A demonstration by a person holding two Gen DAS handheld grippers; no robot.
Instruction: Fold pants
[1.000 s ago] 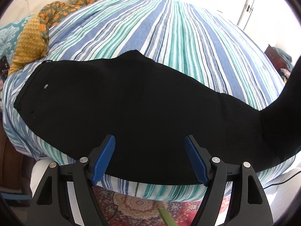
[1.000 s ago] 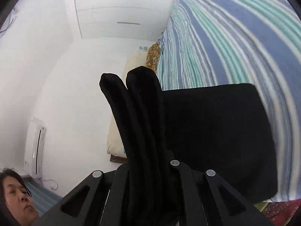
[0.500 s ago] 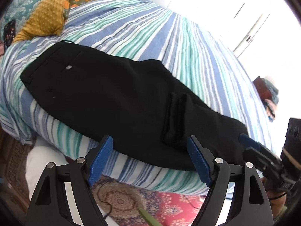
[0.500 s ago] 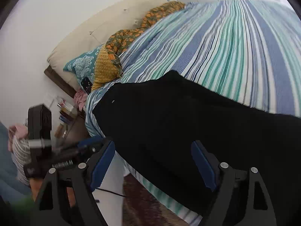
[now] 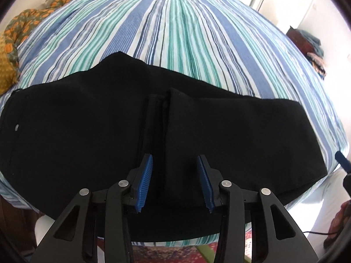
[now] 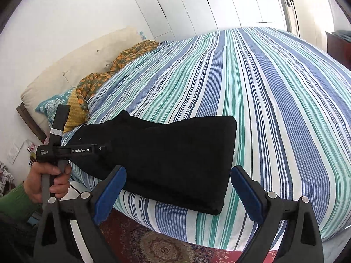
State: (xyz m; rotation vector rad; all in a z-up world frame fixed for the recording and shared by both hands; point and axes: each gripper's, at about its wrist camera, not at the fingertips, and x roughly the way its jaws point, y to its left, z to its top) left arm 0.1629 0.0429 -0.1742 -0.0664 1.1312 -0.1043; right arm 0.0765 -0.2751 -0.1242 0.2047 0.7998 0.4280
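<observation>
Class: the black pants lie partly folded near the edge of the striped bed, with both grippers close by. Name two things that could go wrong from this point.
1. The black pants lie along the bed's near edge; a pull could slide them onto the rug.
2. The left gripper is closing around the folded-over leg hems; it may catch only the top layer and undo the fold. The right gripper, opening and empty, isn't steadying the cloth.

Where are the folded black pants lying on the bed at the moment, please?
The black pants lie along the near edge of the striped bed, below the pillows in the right wrist view.
</observation>
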